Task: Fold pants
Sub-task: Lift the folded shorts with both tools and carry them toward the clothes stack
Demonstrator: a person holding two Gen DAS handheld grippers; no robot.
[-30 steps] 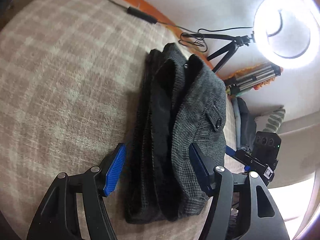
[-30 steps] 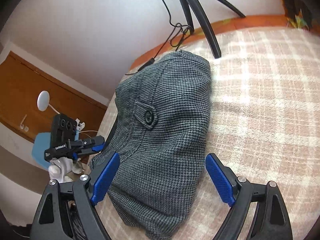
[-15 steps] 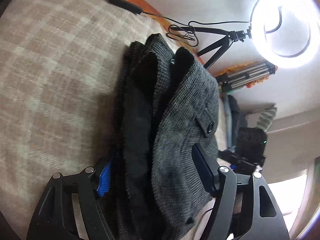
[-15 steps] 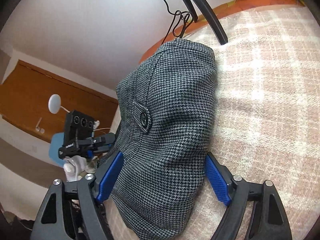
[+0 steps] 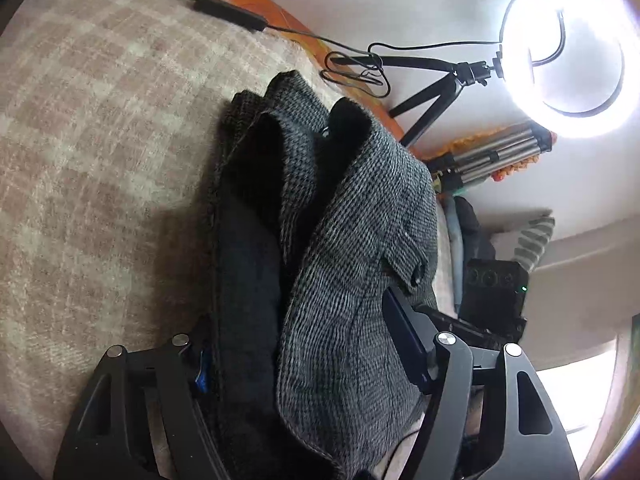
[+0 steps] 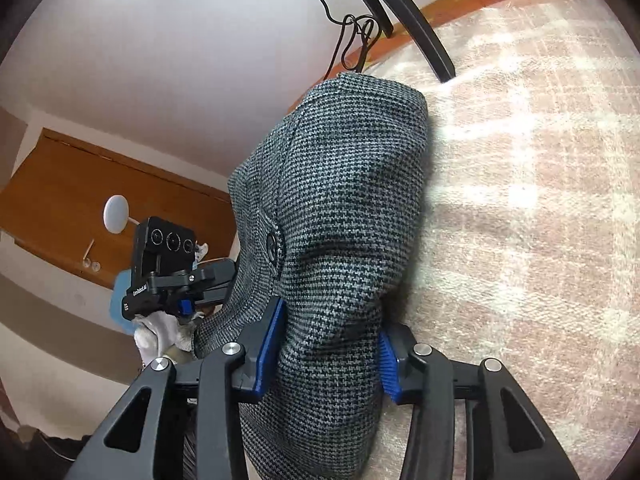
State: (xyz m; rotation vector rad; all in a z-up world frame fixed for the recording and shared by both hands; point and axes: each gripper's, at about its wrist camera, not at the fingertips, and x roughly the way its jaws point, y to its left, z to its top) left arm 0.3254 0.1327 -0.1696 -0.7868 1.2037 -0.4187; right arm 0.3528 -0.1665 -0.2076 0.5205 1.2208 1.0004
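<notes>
The grey houndstooth pants [image 5: 352,264] lie folded in a thick stack on the beige checked blanket [image 5: 92,168]. Dark lining shows between the layers on the left. My left gripper [image 5: 304,356] straddles the near end of the stack, jaws around the layers and pressing on the cloth. My right gripper [image 6: 326,354] is shut on the other end of the pants [image 6: 344,208], its blue pads [image 6: 270,344] squeezing the cloth into a bunch. A button tab shows on the top layer. Each gripper appears in the other's view, the right one [image 5: 494,296] and the left one [image 6: 168,268].
A ring light [image 5: 560,56] on a black tripod stands at the blanket's far edge, with a cable [image 5: 228,12] trailing over the orange border. A second folded tripod [image 5: 492,156] lies near it. A wooden cabinet [image 6: 92,208] is behind.
Both grippers moved forward onto the folded pants. The right gripper's jaws closed on the cloth; the left jaws slid around the stack and narrowed.
</notes>
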